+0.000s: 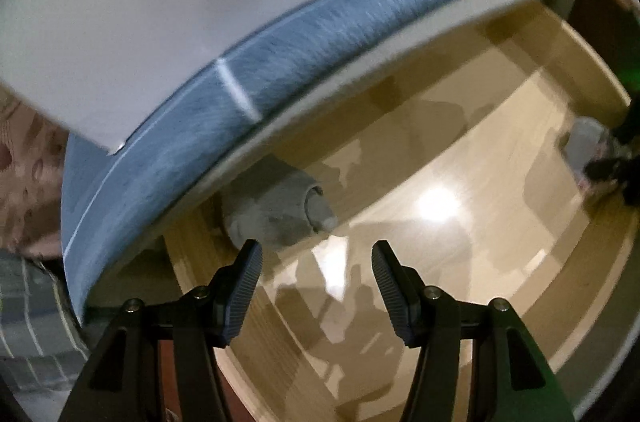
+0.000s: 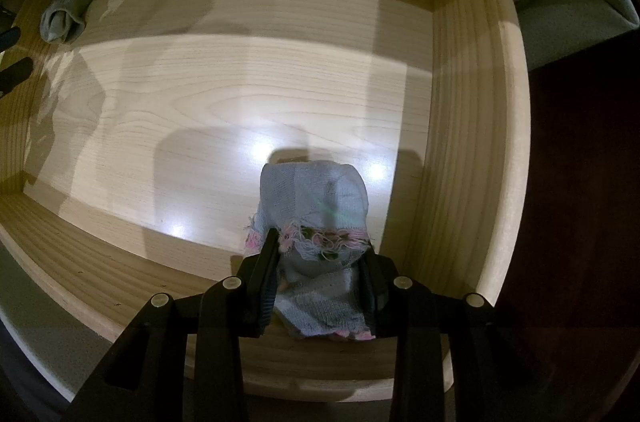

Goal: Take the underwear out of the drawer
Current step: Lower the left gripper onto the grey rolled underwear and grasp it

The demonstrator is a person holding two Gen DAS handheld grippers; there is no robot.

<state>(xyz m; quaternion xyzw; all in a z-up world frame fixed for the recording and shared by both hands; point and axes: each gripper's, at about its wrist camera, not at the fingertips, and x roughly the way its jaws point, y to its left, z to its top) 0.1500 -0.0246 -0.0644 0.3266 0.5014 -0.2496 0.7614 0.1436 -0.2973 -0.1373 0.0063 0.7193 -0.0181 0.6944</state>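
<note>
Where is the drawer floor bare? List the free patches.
The drawer floor lies bare between the grey roll in its far left corner and the blue knit bundle in the right gripper. Only those two spots are taken.

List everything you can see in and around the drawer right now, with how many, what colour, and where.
drawer: one, light wood, pulled open, floor mostly bare
light blue underwear: one, pale blue with pink floral trim, gripped near the drawer's front right
grey rolled garment: one, grey, far left corner of the drawer
cabinet front: one, white with a blue-grey edge, above the drawer
checked fabric: one, grey-green, left of the cabinet
left gripper: one, black, open, empty, near the grey roll
right gripper: one, black, shut on the light blue underwear
</note>
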